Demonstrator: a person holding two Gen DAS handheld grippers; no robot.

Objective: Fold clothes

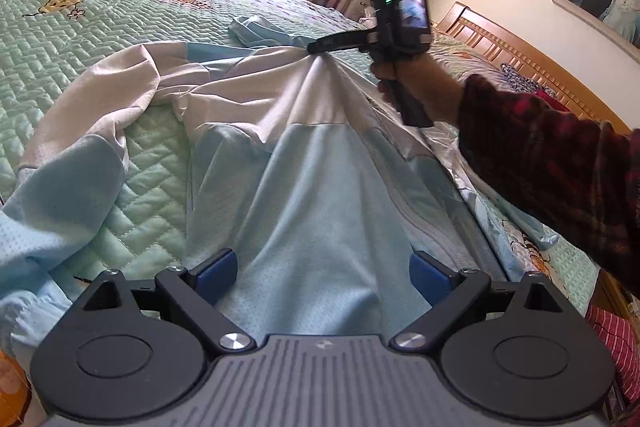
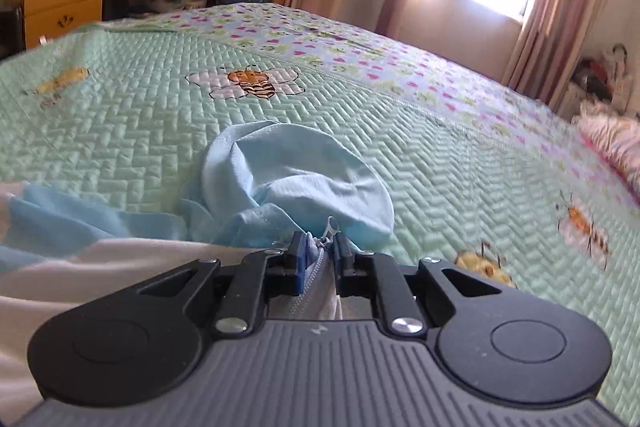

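Hovering nearest, left gripper (image 1: 322, 269) with blue pads (image 1: 216, 269) standing wide apart either side of the jacket (image 1: 320, 195), pressing on nothing. Lying sprawled on the quilt (image 1: 72, 39), the jacket: thin pale-blue and white mesh knit, looking light, limp and likely to be sliding and bunching rather than holding a crease. Radiating farther off, tight pleats toward the right gripper (image 2: 320, 247), jaws clamped on the fabric beside the zipper (image 2: 331, 227) near the collar. Probably gripping best along hem, seams or zipper tape, being firmer there. Resting beyond, the hood (image 2: 296, 179), crumpled on stitched herringbone quilting.
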